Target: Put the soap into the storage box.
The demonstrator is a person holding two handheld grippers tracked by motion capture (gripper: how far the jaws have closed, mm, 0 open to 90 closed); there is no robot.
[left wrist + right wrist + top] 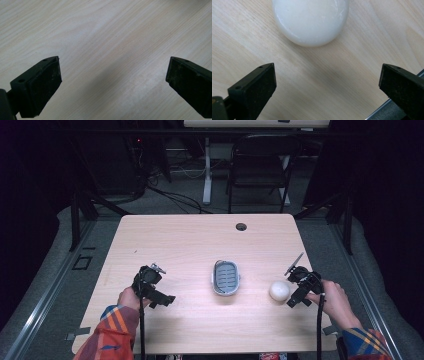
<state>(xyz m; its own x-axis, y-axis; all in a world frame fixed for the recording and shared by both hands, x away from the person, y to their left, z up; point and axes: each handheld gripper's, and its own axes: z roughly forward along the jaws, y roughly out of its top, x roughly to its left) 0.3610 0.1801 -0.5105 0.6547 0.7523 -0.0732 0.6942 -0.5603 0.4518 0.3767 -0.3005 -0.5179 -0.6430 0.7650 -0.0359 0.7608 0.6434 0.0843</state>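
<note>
Your right gripper [325,82] has its fingers [253,92] spread wide with nothing between them; bare wood shows in the gap. Just beyond the fingertips lies a white round soap [310,21], smooth and slightly glossy, apart from both fingers. In the high view the right gripper [301,285] sits near the bench's right edge, with the white round soap [279,291] touching or just beside it on its inner side, and your right hand [336,302] grips it from behind, the cable trailing back toward the near edge.

Your left gripper [112,80] is also spread wide and holds nothing; its fingers [40,87] hang over plain wood grain. From above, the left gripper [150,285] is over the left part of the bench [175,235], toward the near edge, with your left hand [129,297] behind it.

Between the two grippers, about midway across the bench, stands a grey soap dish [226,277] with a slotted floor, well apart from the left gripper and near the soap. A round cable hole [241,226] sits by the far edge. Beyond the bench a dark folding chair [260,167] stands on the floor.
</note>
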